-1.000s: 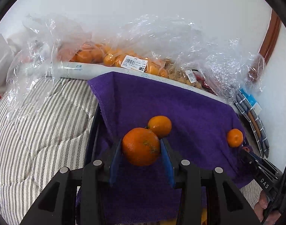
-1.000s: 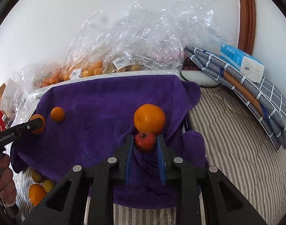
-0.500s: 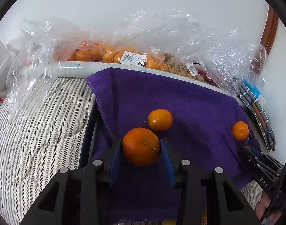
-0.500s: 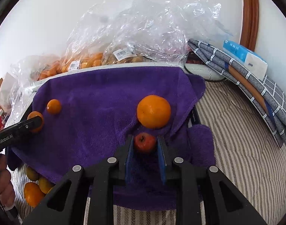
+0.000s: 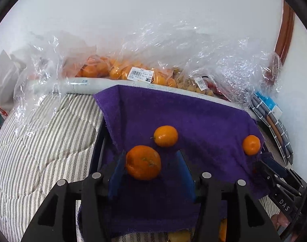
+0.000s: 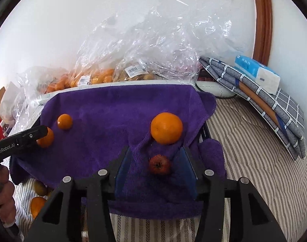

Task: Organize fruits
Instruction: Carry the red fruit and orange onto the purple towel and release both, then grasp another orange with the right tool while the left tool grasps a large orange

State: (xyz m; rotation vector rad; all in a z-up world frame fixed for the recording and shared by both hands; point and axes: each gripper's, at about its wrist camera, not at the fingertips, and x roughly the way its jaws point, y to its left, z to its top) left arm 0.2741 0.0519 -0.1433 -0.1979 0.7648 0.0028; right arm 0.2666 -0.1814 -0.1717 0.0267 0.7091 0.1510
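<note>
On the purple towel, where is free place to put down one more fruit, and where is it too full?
The purple towel is bare across its middle, between the small orange on its left part and the big orange on its right part, and along its far edge by the plastic bags. The near corners are crowded: each opening gripper has fruit between its fingers.

towel (image 6: 105,109): we see purple cloth, matt, looped pile | bags (image 6: 153,46): clear plastic film, crinkled, glossy | bedcover (image 6: 254,161): striped woven cloth, quilted, matt | mandarin (image 5: 143,162): dimpled peel, slight sheen | red fruit (image 6: 159,164): we read dull, speckled skin | frame (image 6: 263,20): polished wood
</note>
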